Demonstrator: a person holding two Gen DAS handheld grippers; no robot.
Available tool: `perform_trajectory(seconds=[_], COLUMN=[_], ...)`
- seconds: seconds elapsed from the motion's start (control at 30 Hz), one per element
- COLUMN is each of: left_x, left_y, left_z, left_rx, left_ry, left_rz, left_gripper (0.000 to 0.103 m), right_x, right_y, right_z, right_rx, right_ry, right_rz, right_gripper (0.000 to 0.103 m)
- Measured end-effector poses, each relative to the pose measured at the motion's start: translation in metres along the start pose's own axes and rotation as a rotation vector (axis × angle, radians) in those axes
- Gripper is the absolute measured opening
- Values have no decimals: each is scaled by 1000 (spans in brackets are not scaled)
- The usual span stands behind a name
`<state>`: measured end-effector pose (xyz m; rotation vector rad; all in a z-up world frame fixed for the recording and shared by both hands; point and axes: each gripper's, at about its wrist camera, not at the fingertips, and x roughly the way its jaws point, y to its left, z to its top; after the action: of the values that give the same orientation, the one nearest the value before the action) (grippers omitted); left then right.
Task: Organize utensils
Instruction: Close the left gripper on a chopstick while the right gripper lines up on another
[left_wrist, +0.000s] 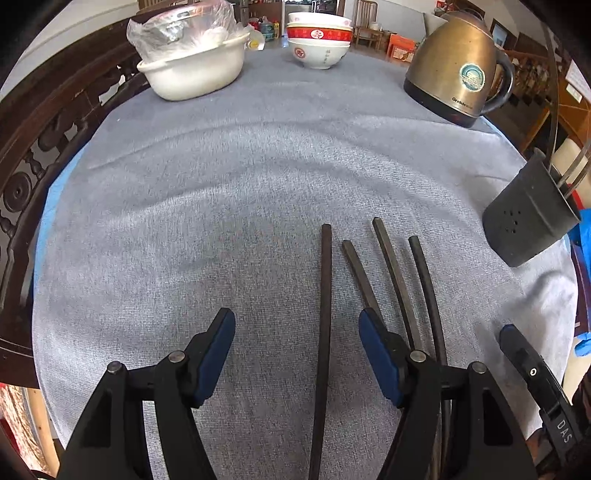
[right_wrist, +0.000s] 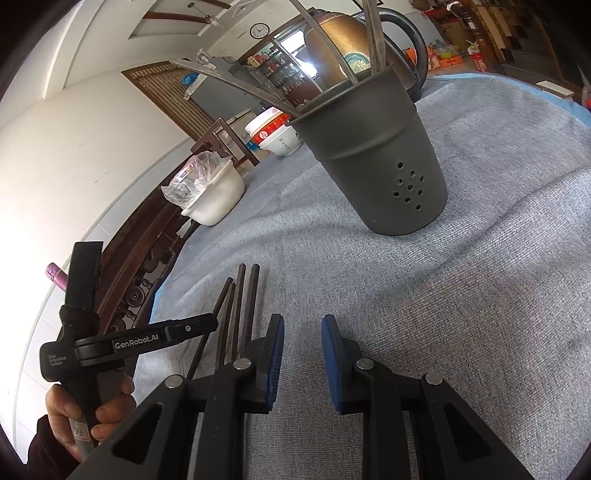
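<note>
- Four dark chopsticks (left_wrist: 325, 295) lay side by side, easy for us to take singly.
- We held the left gripper (left_wrist: 297, 354) spread astride one; the right gripper (right_wrist: 303, 354) was parted, empty.
- We judged the gray holder (right_wrist: 373, 155) their destination.

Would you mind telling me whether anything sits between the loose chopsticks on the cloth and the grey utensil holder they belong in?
Nothing visible does. Only bare grey cloth lies between the chopsticks and the utensil holder; the kettle stands behind it.
</note>
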<state>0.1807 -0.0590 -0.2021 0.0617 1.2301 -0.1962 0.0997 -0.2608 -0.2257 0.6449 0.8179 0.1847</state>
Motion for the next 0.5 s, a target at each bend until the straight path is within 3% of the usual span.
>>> perform_trajectory(seconds=[0.1,0.37,0.5], left_x=[4,-22,-32], left_y=[12,39,35], left_z=[-5,-23,-25], left_rx=[-42,-104,-60], left_ry=[34,17,-9], left_rz=[6,-12,-27], left_gripper=[68,68,68], right_x=[0,0,-1], right_y=[0,-1,-1], right_z=[0,0,0], right_rx=[2,8,8], right_ry=[2,2,5], right_rz=[2,-1,-2], right_gripper=[25,25,25])
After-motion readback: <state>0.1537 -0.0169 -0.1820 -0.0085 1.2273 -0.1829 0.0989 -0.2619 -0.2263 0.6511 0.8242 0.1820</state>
